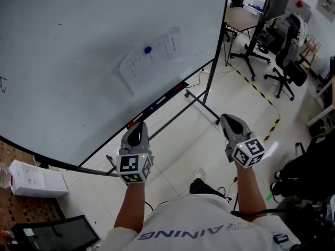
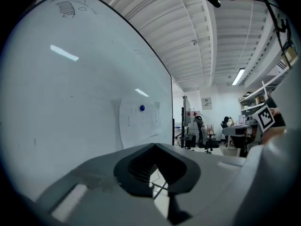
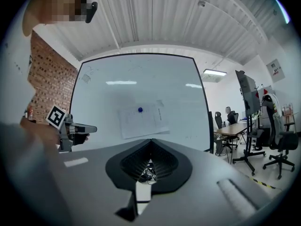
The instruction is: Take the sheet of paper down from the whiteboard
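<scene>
A white sheet of paper (image 1: 152, 57) hangs on the whiteboard (image 1: 73, 61), pinned by a blue magnet (image 1: 148, 50). The left gripper view shows the sheet (image 2: 138, 122) ahead with the magnet (image 2: 142, 108) near its top; the right gripper view shows the sheet (image 3: 142, 120) and magnet (image 3: 140, 109) too. My left gripper (image 1: 137, 130) is shut and empty, just short of the board's lower edge, below the sheet. My right gripper (image 1: 229, 120) is shut and empty as well, off to the right over the floor, farther from the board.
The board stands on a black wheeled frame (image 1: 201, 101) with a marker tray (image 1: 157, 106) along its bottom. Office chairs (image 1: 288, 61) and a desk (image 1: 242, 19) stand at the right. Yellow-black floor tape (image 1: 261, 95) runs past. A white box (image 1: 34, 179) lies at the lower left.
</scene>
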Demonstrator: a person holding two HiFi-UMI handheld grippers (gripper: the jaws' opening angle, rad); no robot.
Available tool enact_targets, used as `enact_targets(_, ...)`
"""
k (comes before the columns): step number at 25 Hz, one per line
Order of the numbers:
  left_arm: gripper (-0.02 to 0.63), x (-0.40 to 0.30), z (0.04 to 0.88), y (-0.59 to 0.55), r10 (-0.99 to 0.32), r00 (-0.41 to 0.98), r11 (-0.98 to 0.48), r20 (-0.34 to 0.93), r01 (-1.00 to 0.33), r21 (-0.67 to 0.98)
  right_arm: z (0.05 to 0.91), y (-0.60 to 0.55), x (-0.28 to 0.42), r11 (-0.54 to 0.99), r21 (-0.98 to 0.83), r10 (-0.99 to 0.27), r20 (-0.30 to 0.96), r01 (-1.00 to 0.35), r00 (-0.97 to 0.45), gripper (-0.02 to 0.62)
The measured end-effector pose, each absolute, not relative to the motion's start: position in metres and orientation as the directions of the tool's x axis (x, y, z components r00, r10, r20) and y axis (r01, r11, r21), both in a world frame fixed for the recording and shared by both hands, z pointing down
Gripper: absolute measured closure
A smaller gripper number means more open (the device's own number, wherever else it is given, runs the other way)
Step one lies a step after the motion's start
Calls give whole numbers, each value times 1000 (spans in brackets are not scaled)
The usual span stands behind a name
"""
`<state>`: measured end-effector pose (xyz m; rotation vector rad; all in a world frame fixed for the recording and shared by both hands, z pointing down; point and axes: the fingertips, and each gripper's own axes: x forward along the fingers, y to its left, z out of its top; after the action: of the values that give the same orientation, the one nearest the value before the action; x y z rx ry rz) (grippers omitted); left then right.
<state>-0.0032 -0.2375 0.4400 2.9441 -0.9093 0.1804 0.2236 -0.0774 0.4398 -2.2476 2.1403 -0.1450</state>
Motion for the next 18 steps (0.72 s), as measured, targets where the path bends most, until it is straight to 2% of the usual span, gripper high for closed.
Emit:
enact_targets(6, 604, 65, 411, -264, -631, 771, -773, 87, -635, 15, 417, -115, 307, 26, -91, -1000, 14, -996, -28, 589)
enact_targets(12, 604, 97, 404, -296, -685, 721, -725, 105, -689, -1, 411, -164, 339, 124, -104, -992, -9, -987, -124, 589)
enact_targets(18, 604, 117, 396, -331, -706, 702, -707, 91, -706, -33, 404, -212, 365, 147, -105, -989, -30, -984, -145, 589)
